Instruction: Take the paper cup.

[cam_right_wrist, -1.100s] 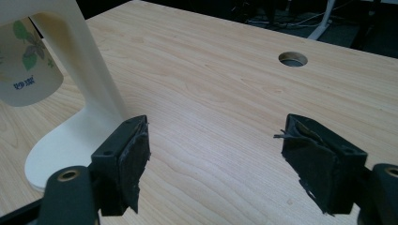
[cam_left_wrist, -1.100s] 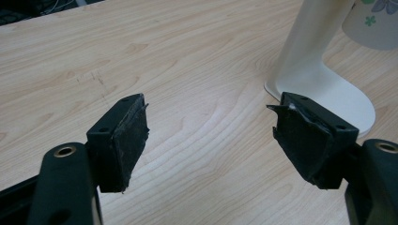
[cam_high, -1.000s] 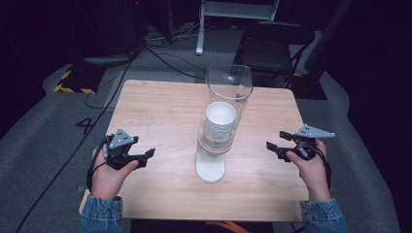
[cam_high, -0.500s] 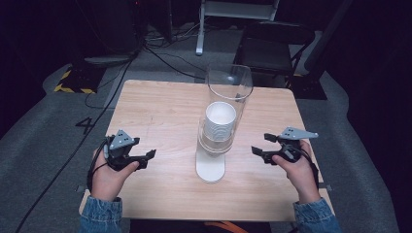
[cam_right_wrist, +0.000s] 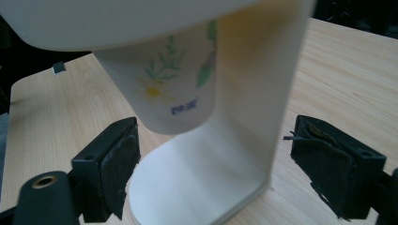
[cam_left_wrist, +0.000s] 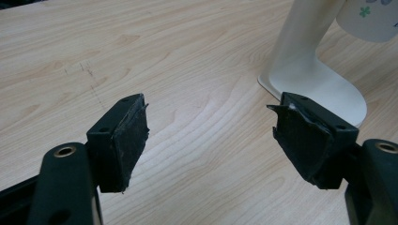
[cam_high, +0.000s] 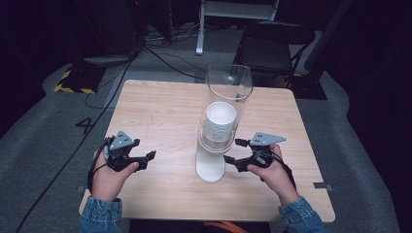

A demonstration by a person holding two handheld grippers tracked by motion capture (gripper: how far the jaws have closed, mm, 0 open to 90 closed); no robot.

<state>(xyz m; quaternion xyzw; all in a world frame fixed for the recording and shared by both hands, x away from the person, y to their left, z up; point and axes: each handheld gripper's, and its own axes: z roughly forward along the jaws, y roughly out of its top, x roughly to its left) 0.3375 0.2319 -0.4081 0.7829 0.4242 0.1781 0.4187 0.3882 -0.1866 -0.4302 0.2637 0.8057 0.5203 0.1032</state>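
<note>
Wooden surface (cam_high: 160,111), frame centre: flower-printed paper cup (cam_right_wrist: 173,84), blue writing unreadable; right gripper (cam_high: 232,151) jaws just opened wide, empty; left gripper (cam_high: 148,159) jaws wide, empty.

- A figure "4" was marked on the grey floor (cam_high: 82,125), left of the table.
- Small blue lettering was printed on the paper cup (cam_right_wrist: 171,77), under the flower pattern; it was too blurred to read for certain.
</note>
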